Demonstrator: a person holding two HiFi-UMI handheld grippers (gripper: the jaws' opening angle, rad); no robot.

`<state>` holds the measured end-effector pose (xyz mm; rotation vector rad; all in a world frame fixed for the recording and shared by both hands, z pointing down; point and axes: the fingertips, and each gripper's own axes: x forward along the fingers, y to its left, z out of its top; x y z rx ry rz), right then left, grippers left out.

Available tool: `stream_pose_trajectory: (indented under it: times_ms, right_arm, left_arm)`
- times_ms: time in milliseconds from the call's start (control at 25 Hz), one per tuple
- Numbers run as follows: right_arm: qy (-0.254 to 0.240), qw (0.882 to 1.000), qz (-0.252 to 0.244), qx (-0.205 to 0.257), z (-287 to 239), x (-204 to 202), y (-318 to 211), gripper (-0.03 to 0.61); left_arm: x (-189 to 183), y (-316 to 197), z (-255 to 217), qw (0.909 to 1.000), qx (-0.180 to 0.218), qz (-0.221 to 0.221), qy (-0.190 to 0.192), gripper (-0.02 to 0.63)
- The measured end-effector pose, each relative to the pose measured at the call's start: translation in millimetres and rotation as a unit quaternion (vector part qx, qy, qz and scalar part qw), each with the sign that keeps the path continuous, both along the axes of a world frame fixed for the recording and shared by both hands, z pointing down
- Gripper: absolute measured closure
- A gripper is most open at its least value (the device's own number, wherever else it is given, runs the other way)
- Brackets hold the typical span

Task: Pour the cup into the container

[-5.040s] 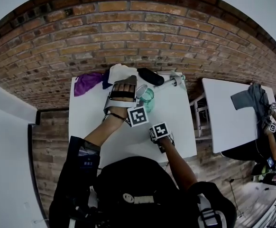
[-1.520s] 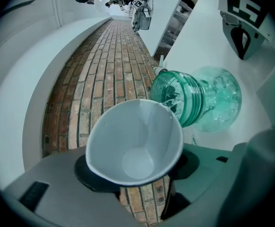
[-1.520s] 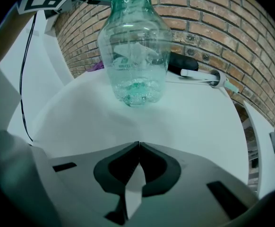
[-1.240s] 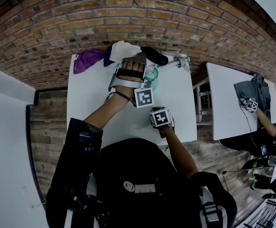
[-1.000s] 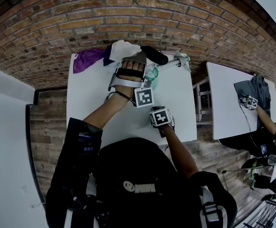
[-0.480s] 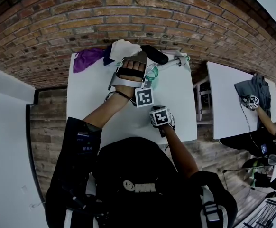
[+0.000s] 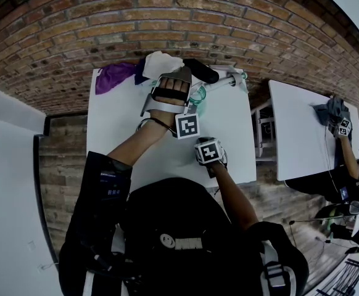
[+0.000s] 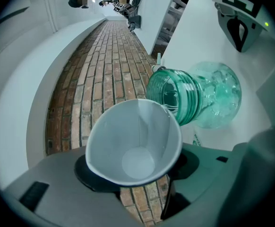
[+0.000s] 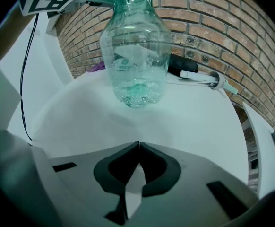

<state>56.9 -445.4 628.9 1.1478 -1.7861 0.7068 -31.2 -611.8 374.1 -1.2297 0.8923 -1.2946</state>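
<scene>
Cup (image 8: pixel 135 143): a white paper cup, pinched between the jaws of the left gripper (image 8: pixel 133 170). It is tipped over so that its lip meets the open mouth of the bottle (image 8: pixel 199 96), apparently touching it.

Far to the left of the bottle, a purple cloth (image 7: pixel 113 77) lies at the corner of the white table (image 9: pixel 199 122). Just left of the bottle is the tilted cup. Its inside looks almost empty, so the pour seems close to finished.

The bottle itself is clear green plastic. It stands upright on the table with a little bubbly liquid at its base. Nothing holds it.

On the near side of the bottle and slightly to its right, the right gripper (image 9: pixel 138 150) has its jaws pressed together on nothing. It is apart from the bottle.

Risks from here:
- The bottle's mouth is narrow, so a small drift of the lip would send the last drops onto the table.
- The bottle is light and unsteadied, so a nudge from the cup could topple it.
- A harder squeeze could buckle the cup's paper wall.
</scene>
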Motion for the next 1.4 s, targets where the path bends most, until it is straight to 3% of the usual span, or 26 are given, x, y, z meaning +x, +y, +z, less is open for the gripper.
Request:
stream_pose_trajectory:
  times_ms: [1400]
  right_arm:
    - [-0.001, 1.000, 0.004, 0.001, -1.1, -0.9, 0.4, 0.574]
  left_arm:
    - [3.3, 1.7, -0.8, 0.9996, 0.013, 0.009, -0.022, 0.322]
